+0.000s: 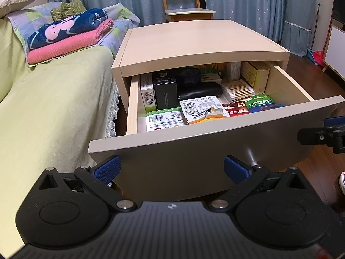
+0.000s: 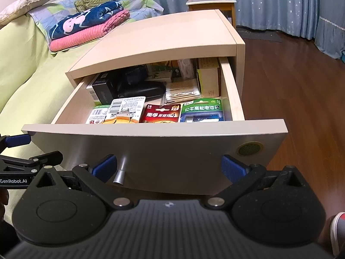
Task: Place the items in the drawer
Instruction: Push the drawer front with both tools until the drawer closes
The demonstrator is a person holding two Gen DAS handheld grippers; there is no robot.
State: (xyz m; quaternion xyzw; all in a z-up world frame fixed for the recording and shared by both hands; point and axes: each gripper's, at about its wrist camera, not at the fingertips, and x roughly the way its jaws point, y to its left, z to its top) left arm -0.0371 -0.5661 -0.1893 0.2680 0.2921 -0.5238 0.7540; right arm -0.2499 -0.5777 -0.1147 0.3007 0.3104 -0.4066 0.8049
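The nightstand drawer (image 1: 194, 138) (image 2: 151, 146) stands pulled out, packed with boxes, a black case (image 1: 200, 90) (image 2: 142, 89), cotton swabs (image 1: 237, 89) (image 2: 182, 91) and battery packs (image 1: 262, 102) (image 2: 201, 110). My left gripper (image 1: 171, 169) is open in front of the drawer's grey front panel, nothing between its blue pads. My right gripper (image 2: 169, 168) is open too, facing the same panel, with the metal knob (image 2: 119, 176) (image 1: 252, 158) just inside its left finger. In each view the other gripper shows at the edge.
The nightstand (image 1: 194, 41) (image 2: 163, 36) has a bare top. A bed (image 1: 47, 112) with folded blankets (image 1: 69, 34) lies to the left. A chair (image 1: 185, 4) and curtains stand behind. Wooden floor (image 2: 291, 82) lies to the right. A shoe (image 2: 338, 233) shows at bottom right.
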